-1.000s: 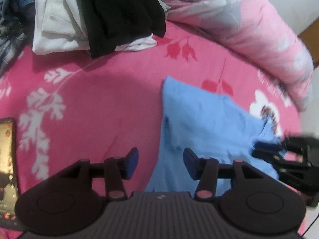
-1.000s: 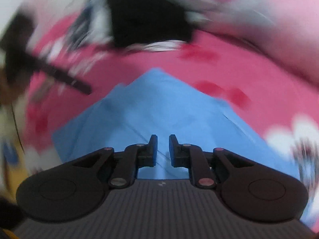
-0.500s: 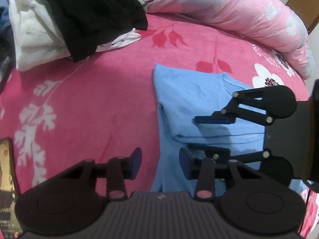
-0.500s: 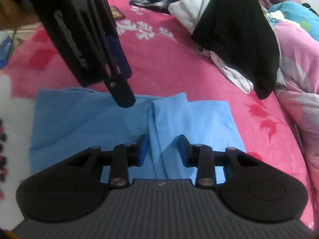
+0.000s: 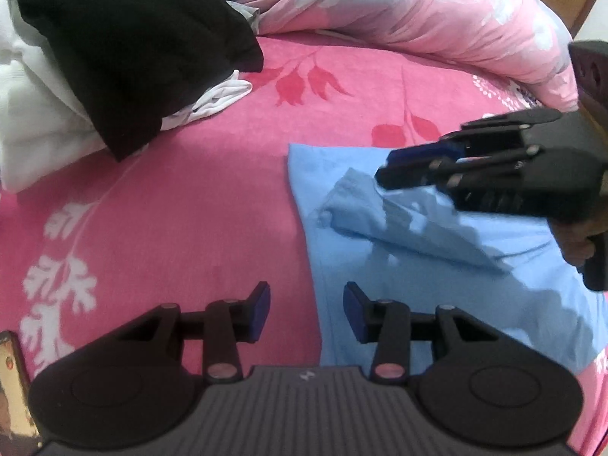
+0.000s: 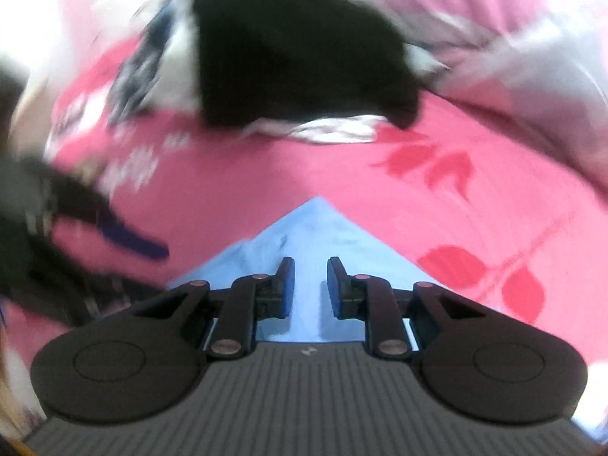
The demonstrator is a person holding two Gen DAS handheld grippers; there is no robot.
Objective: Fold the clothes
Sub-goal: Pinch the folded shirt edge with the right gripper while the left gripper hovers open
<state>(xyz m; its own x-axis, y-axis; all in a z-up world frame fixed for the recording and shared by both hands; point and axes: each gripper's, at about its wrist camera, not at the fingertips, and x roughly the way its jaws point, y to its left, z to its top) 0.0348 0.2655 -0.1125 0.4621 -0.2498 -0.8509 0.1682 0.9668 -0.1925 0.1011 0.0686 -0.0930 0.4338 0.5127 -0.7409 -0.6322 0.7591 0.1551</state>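
Observation:
A light blue shirt (image 5: 418, 285) lies flat on the pink flowered bedspread (image 5: 190, 209). My left gripper (image 5: 307, 313) hangs open low over the shirt's left edge, which runs between its fingers with nothing pinched. In the left wrist view my right gripper (image 5: 387, 169) reaches in from the right, and a fold of the shirt rises up to its tips. The right wrist view is blurred: the right gripper (image 6: 308, 277) has its jaws closing narrow on a ridge of the blue shirt (image 6: 319, 220), with the shirt's corner just beyond. The left gripper (image 6: 152, 269) is a smear at the left.
A heap of black clothing (image 5: 125, 45) and white clothing (image 5: 34, 121) lies at the back left. A pink quilt (image 5: 437, 11) is bunched along the back. A phone (image 5: 9, 387) lies at the lower left edge. A hand (image 5: 577, 250) holds the right gripper's handle.
The right gripper has narrowed, swung away from the shirt's middle toward its far corner, and raised a fold. The left gripper has shifted slightly nearer the shirt's edge.

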